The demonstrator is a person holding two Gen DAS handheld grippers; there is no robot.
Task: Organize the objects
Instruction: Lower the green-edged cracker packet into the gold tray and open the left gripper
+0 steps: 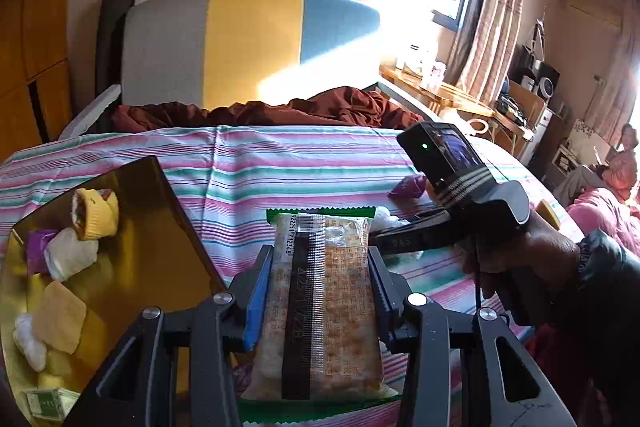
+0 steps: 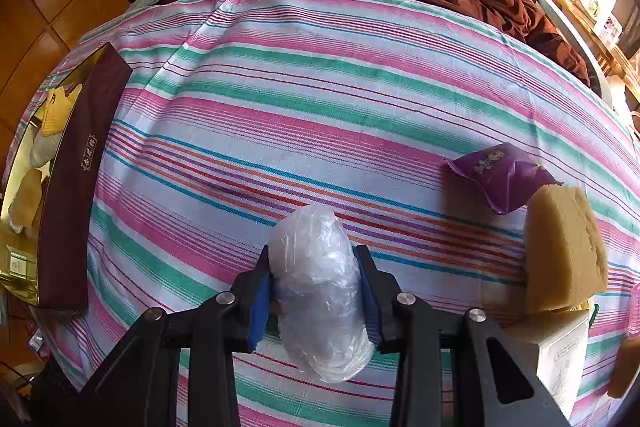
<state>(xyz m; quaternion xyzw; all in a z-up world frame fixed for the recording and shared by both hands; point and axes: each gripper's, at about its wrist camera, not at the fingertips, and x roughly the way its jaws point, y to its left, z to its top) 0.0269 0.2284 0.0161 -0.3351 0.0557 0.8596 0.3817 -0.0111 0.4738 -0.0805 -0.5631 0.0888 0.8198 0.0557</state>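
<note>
Left tool (image 1: 320,279) clenched on cracker packet (image 1: 320,303), long axis along fingers — gold box (image 1: 160,227) just left; right tool (image 2: 316,283) clamping plastic-wrapped bundle (image 2: 320,291).

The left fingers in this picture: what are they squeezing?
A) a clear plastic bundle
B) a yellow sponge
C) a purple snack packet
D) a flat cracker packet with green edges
D: the left wrist view shows the left gripper clamped on both sides of the cracker packet, whose green crimped edges stick out; the clear plastic bundle sits in the right gripper instead.
</note>
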